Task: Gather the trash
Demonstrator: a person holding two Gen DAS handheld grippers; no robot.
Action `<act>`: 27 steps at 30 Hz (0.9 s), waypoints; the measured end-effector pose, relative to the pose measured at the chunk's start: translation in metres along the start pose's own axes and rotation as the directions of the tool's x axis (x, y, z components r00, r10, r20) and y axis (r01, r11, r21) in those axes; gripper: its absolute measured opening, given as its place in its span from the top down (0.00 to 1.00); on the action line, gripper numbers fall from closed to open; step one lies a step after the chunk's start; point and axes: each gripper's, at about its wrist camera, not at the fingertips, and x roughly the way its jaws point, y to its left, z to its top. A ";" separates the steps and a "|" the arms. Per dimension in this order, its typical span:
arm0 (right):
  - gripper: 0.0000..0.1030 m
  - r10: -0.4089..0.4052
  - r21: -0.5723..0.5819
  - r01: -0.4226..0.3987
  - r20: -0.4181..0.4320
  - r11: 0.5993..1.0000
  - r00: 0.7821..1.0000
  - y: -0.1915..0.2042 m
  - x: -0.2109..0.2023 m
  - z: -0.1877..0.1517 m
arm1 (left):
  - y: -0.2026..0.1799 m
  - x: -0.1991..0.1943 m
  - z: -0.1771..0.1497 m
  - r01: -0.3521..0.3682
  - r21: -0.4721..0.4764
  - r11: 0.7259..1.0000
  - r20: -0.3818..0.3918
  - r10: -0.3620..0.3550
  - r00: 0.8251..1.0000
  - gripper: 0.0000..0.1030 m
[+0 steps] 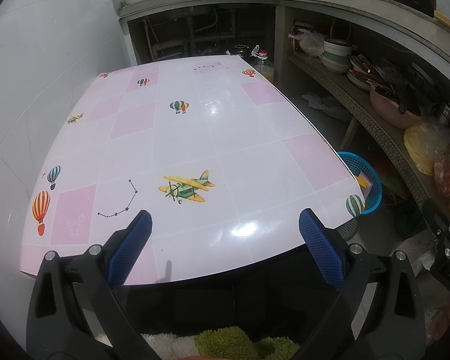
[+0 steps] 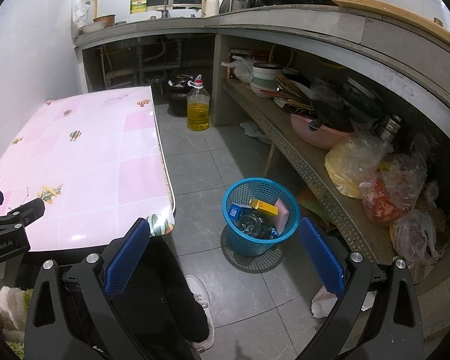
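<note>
Each gripper, the left gripper (image 1: 225, 225) and the right gripper (image 2: 225, 234), has 2 black plastic arms with triangular cut-outs, silver round screws at the joints, and blue mesh-textured pads (image 1: 133, 246) on the inner faces. White lettering "GenRobot.AI" marks the left one's body in the right view. The person wears black trousers (image 2: 165, 306) and a white shoe (image 2: 201, 309).
</note>
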 end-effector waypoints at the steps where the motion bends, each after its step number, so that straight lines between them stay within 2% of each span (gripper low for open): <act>1: 0.06 0.001 0.001 -0.001 -0.001 1.000 1.000 -0.001 0.000 0.000 | 0.000 0.000 0.000 0.000 0.000 1.000 0.000 0.000 1.000 0.08; 27: 0.06 0.004 0.000 -0.004 -0.006 1.000 1.000 0.005 0.001 -0.003 | -0.002 0.002 -0.004 0.005 0.002 1.000 -0.011 -0.005 1.000 0.08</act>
